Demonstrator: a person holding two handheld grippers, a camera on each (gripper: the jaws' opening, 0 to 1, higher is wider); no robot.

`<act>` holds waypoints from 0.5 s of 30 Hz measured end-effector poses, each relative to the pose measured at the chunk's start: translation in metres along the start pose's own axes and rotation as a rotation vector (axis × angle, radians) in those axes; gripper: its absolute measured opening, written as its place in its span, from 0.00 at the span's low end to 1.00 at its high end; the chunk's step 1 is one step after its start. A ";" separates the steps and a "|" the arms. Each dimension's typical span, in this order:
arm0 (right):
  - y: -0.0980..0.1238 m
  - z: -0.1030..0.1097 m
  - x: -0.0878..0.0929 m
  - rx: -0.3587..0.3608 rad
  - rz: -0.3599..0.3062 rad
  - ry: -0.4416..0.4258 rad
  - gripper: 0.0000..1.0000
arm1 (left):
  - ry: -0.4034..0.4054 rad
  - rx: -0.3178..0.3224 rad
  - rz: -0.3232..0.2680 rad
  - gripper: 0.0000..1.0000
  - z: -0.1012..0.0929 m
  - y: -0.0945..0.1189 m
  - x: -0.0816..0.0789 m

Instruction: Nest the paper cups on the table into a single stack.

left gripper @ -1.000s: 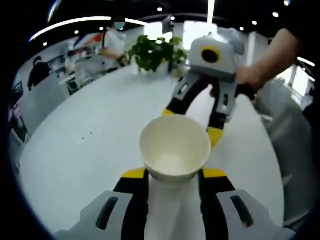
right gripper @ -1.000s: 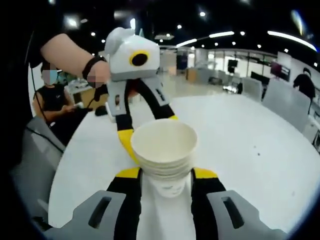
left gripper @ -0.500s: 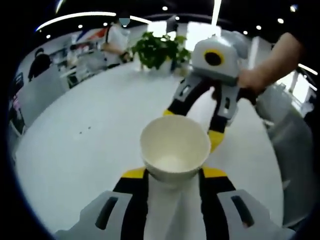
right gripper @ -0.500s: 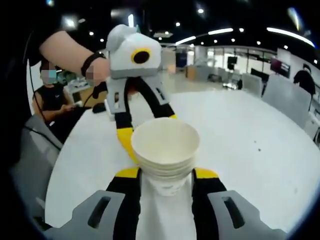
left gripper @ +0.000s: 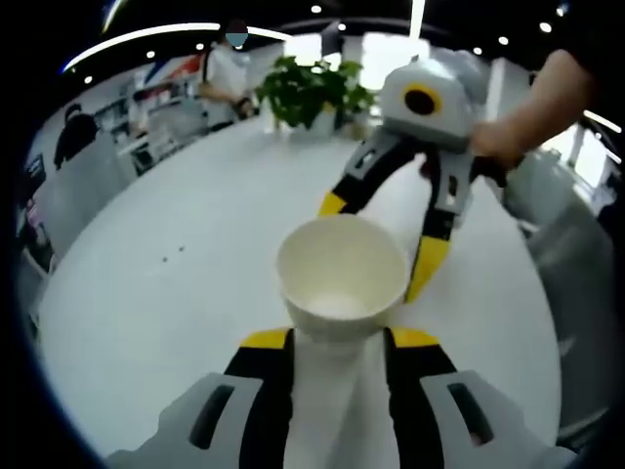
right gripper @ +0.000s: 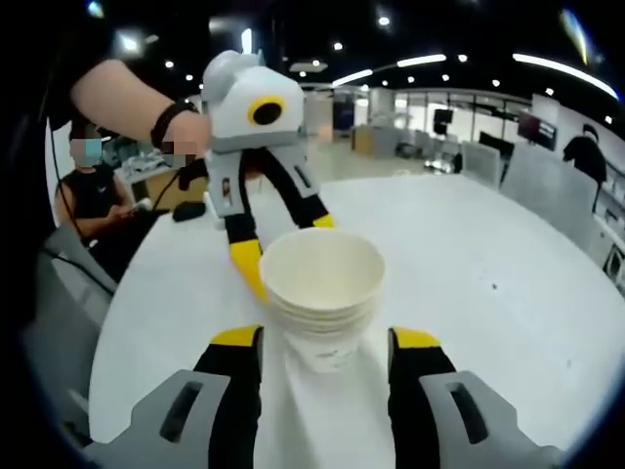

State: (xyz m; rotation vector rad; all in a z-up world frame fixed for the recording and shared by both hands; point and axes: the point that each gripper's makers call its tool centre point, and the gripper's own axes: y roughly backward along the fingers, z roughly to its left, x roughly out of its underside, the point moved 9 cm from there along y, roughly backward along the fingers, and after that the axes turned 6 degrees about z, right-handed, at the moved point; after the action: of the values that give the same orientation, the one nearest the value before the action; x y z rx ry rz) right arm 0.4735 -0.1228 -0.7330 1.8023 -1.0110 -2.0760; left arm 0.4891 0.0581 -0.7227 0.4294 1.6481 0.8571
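A stack of white paper cups [left gripper: 342,278] stands upright between my two grippers over the white round table [left gripper: 166,293]. My left gripper [left gripper: 340,339] is shut on the base of the stack. Seen from the right gripper view, the stack [right gripper: 322,293] shows several nested rims. There my right gripper [right gripper: 326,339] is open, its yellow tips standing apart from the cup walls. The left gripper [right gripper: 285,244] reaches in from the far side with a jaw on either side of the stack. In the left gripper view the right gripper [left gripper: 381,239] straddles the stack, spread wide.
A potted plant [left gripper: 308,90] stands at the table's far edge. A person [right gripper: 93,195] sits beside the table [right gripper: 508,293], and grey chairs [right gripper: 547,181] ring it. A dark object [right gripper: 186,210] lies near the table's left rim.
My right gripper's jaws have spread apart and let go of the cup stack. The left gripper keeps its hold on the stack.
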 end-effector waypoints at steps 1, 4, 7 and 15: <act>0.003 0.001 0.000 0.005 0.002 0.001 0.49 | 0.017 0.000 -0.003 0.40 0.000 0.002 0.000; 0.009 0.007 0.001 0.004 0.009 -0.003 0.52 | 0.036 -0.012 -0.027 0.44 -0.003 0.015 0.000; 0.016 0.015 0.003 0.003 0.018 -0.001 0.53 | 0.035 -0.034 -0.064 0.48 -0.005 0.027 -0.002; 0.046 0.036 -0.002 0.064 -0.023 -0.037 0.63 | 0.130 -0.109 -0.184 0.67 -0.027 0.058 0.002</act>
State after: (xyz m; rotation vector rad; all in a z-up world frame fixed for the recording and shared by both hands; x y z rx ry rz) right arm 0.4279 -0.1429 -0.7031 1.8206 -1.0832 -2.1212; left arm 0.4533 0.0900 -0.6800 0.1463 1.7211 0.8458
